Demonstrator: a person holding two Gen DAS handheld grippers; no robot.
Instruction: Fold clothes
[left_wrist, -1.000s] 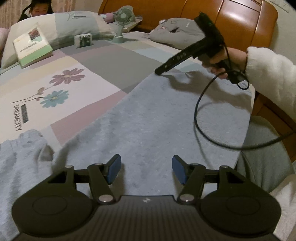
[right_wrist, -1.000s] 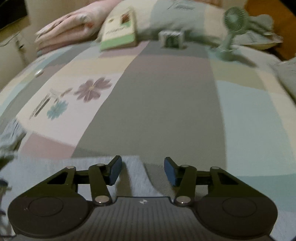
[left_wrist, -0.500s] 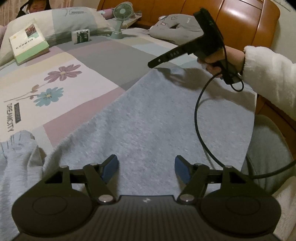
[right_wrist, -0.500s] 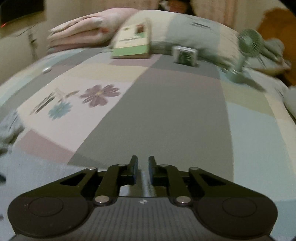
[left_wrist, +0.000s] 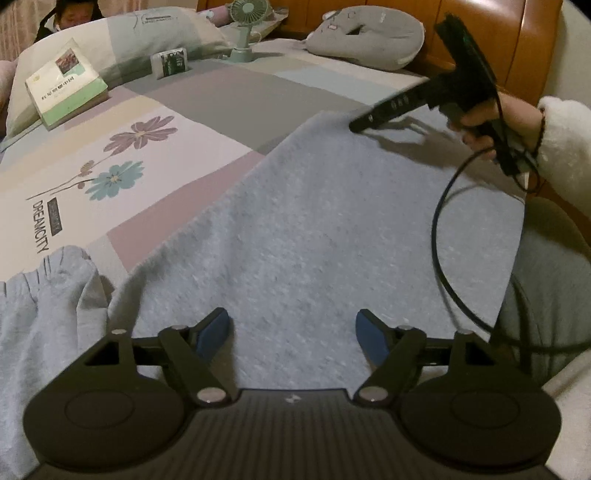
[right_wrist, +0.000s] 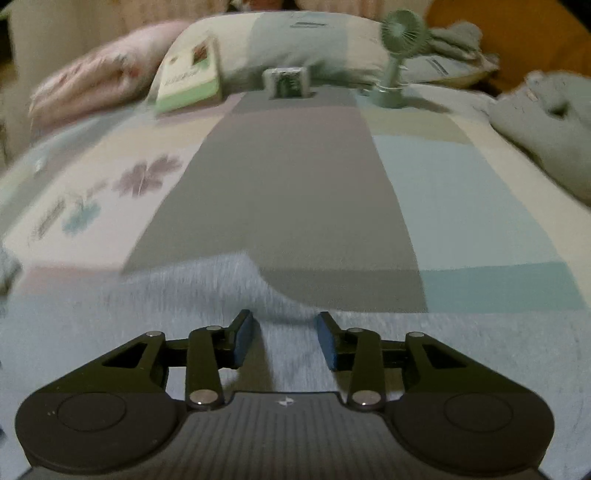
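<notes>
Right wrist view motion-blurred, book (right_wrist: 190, 79) title unreadable, grey garment (left_wrist: 332, 236) cut off at bottom edge

- bed (left_wrist: 229, 92) with a patchwork flower-print cover
- light blue garment (left_wrist: 314, 229) spread flat at 6 o'clock
- book (left_wrist: 66, 94) and pillow (left_wrist: 147, 33) around 11
- small fan (left_wrist: 243, 22) at 12
- grey cushion (left_wrist: 373, 33) at 1
</notes>
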